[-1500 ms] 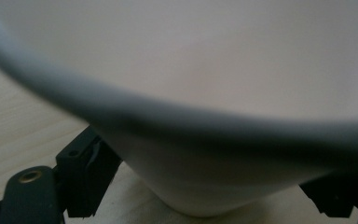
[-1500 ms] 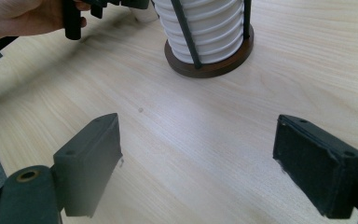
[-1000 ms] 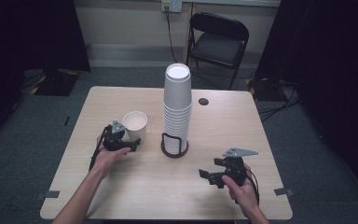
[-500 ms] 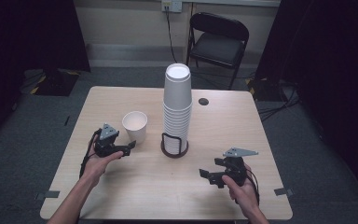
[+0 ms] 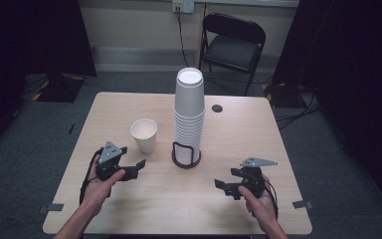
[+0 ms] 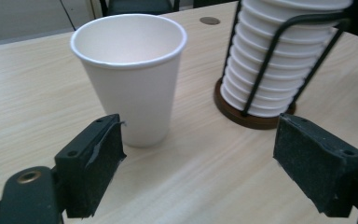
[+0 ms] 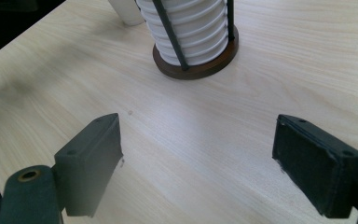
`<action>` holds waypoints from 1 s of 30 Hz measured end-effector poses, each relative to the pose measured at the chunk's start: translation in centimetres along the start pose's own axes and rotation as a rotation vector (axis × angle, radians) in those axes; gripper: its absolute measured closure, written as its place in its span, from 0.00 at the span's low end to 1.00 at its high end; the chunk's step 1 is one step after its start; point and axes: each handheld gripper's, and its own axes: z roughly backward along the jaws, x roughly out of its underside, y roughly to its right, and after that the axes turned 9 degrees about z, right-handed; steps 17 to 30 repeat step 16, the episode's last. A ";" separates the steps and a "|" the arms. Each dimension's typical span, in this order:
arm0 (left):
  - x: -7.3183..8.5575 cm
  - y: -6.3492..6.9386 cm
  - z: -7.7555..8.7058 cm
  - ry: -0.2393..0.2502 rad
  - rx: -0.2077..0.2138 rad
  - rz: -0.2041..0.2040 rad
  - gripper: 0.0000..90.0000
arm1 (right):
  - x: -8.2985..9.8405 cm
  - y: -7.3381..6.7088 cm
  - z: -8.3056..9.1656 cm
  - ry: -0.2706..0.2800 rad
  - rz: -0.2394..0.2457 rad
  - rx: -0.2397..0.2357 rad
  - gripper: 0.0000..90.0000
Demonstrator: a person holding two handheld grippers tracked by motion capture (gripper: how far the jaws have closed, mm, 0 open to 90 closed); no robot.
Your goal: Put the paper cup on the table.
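In the high view, a single white paper cup [image 5: 143, 135] stands upright on the pale wooden surface [image 5: 238, 134], just left of a tall stack of cups [image 5: 188, 114] held in a dark wire holder [image 5: 186, 155]. A small dark disc [image 5: 217, 108] lies beyond the stack, and a folding chair [image 5: 234, 47] stands behind the surface. The left gripper [image 5: 138, 168] hovers near the single cup and clear of it, the hand [image 5: 97, 185] gripping it from behind. The right gripper [image 5: 221, 188] sits low at the near right, well apart from the stack.

In the left gripper view, the jaws stand wide with nothing between them; the cup is just beyond the left one, the holder farther right.

In the right gripper view, the jaws gape wide over bare wood, the holder's base ahead. No writing can be read anywhere.
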 end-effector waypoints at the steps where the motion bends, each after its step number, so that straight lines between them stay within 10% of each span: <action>1: 0.1 0.3 0.2 -0.001 0.003 0.000 0.18 | 0.0 0.0 0.0 -0.001 -0.001 0.000 0.17; 14: 3.1 1.9 0.8 -0.018 0.007 0.044 0.18 | 0.7 0.6 -0.6 -0.018 0.000 0.042 0.17; 30: 3.2 2.0 0.7 -0.018 0.022 0.033 0.18 | 0.9 0.7 -0.8 -0.022 0.003 0.052 0.17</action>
